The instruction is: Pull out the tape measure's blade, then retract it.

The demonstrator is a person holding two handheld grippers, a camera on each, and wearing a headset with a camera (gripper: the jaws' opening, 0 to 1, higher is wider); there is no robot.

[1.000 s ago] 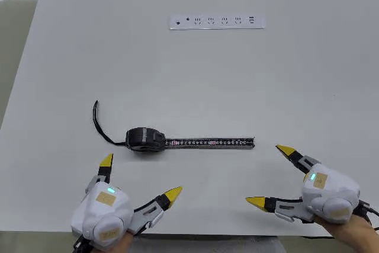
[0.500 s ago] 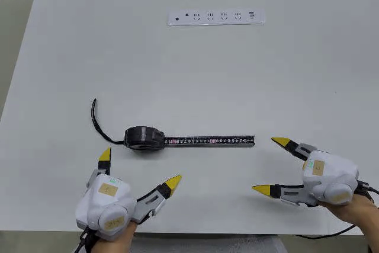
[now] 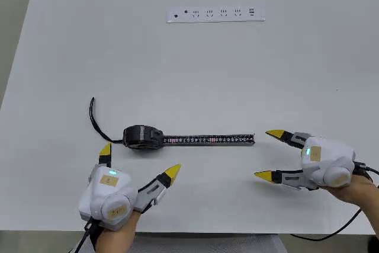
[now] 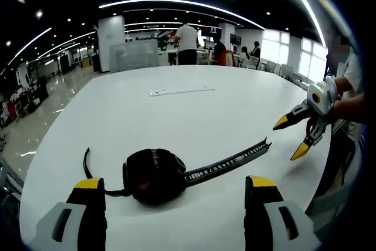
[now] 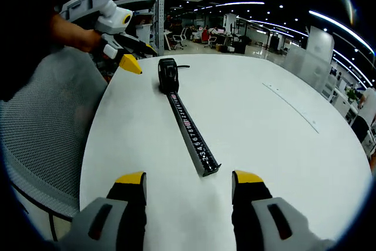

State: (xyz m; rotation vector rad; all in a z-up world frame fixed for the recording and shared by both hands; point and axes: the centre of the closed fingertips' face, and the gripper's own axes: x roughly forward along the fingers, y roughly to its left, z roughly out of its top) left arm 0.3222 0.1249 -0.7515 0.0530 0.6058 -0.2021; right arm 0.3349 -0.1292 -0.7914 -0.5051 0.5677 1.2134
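Left gripper (image 3: 139, 160) wide, empty: hold tape case (image 3: 143, 137) firm. Right gripper (image 3: 269, 154) wide too: pinch blade (image 3: 210, 140) tip, guide slow.

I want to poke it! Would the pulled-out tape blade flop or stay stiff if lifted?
Probably fairly stiff: the blade lies straight on the table. Being thin, it might buckle if lifted by its end. The chunky case would likely anchor it.

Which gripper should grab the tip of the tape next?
Probably the right gripper: it is open and aimed straight at the tape's tip. The left gripper sits open by the case at the other end.
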